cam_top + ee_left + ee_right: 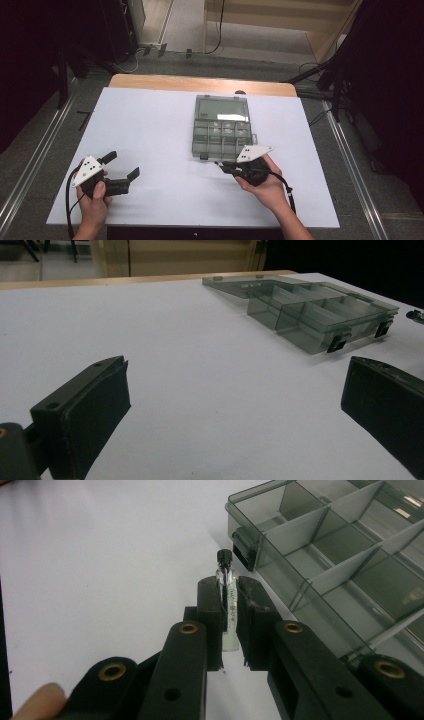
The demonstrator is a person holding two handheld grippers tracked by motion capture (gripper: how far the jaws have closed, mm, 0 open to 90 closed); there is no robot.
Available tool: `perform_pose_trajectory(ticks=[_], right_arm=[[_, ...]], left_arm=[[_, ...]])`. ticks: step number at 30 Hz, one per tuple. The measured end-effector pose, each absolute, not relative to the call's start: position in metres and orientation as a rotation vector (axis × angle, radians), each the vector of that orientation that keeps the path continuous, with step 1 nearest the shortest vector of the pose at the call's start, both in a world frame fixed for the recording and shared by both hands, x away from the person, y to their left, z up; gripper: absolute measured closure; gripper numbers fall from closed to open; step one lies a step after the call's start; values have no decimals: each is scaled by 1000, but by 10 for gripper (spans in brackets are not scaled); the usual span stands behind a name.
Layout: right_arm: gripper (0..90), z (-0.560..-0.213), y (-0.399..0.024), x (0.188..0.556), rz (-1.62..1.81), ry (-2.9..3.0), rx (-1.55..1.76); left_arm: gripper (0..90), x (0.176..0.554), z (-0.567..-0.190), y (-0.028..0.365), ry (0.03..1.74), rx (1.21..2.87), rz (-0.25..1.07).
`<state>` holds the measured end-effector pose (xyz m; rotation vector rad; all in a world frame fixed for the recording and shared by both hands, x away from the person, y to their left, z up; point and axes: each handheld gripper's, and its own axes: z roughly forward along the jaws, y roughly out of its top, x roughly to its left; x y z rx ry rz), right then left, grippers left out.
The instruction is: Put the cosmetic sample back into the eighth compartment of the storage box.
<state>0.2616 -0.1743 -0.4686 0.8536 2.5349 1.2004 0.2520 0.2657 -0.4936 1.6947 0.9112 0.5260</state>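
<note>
Right gripper (229, 607) clamped on small glass vial (227, 605), held at 7 o'clock of open compartment box (222, 131). Left gripper (121, 165) idle, jaws agape. Risk: thin smooth vial slipping or cracking under pinch.

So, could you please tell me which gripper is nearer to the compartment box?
Right. The right gripper sits just beside the compartment box; the left gripper is far off.

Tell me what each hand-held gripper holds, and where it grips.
The right hand-held gripper clamps a small clear vial by its glass body, black cap sticking out. The left hand-held gripper stands open, holding nothing.
</note>
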Motion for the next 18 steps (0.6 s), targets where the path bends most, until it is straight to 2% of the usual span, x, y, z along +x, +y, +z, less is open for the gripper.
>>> perform_pose_trajectory(ticks=[18], right_arm=[[827,-462,-190,266,1204,2471,922]], left_arm=[[0,252,-494,266,908,1697,528]])
